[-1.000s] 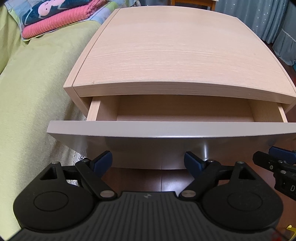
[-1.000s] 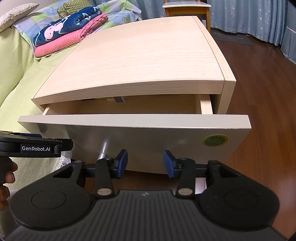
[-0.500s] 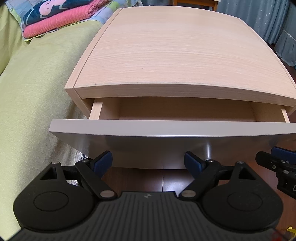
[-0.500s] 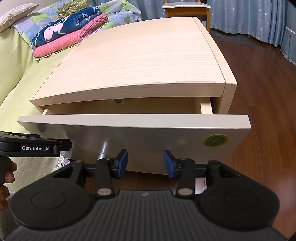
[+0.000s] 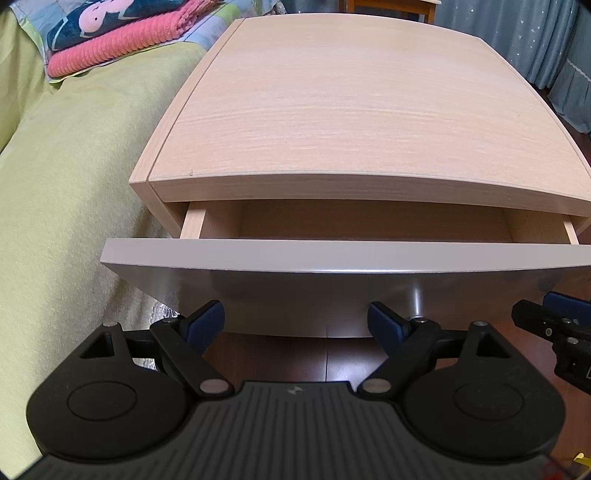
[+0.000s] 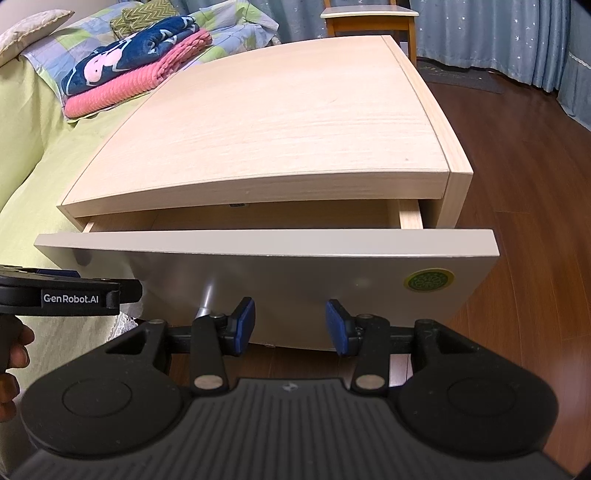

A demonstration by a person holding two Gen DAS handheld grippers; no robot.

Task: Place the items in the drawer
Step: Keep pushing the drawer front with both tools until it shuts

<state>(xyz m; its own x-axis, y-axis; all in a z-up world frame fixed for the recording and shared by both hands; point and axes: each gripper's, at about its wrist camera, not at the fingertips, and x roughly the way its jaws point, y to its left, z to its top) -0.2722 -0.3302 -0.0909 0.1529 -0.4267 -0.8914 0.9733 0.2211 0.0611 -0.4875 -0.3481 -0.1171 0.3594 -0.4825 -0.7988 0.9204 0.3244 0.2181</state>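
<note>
Blue-padded and black-framed, the left gripper point(image 5: 295, 321) hangs with its jaws spread wide and nothing between them, low in front of the pale grey curved front panel point(image 5: 332, 280) of the pulled-out light wood drawer point(image 5: 369, 221). From the left wrist, that drawer stands partly open under the bowed, fine-grained top of the light wood nightstand point(image 5: 351, 103); the little of its inside that shows looks bare. A slim silver handle post point(image 5: 417, 297) sticks out of the panel just above the right-hand pad. Left of the nightstand lies a yellow-green bedspread point(image 5: 66, 177), with a ribbed coral-pink folded blanket point(image 5: 122, 48) further back, and dark glossy wood floor point(image 5: 288, 358) below. From the right wrist, the right gripper point(image 6: 290, 325) is also open and empty, its pads closer together, facing the same grey panel, which carries a round green sticker point(image 6: 428, 279) near its right end. The left gripper's black body (marked GenRobot.AI) juts in at the left edge, a person's fingers point(image 6: 16, 354) beneath it. Star-dotted blue curtains point(image 6: 498, 29) and a small orange-legged wooden stool point(image 6: 369, 18) stand behind.
</note>
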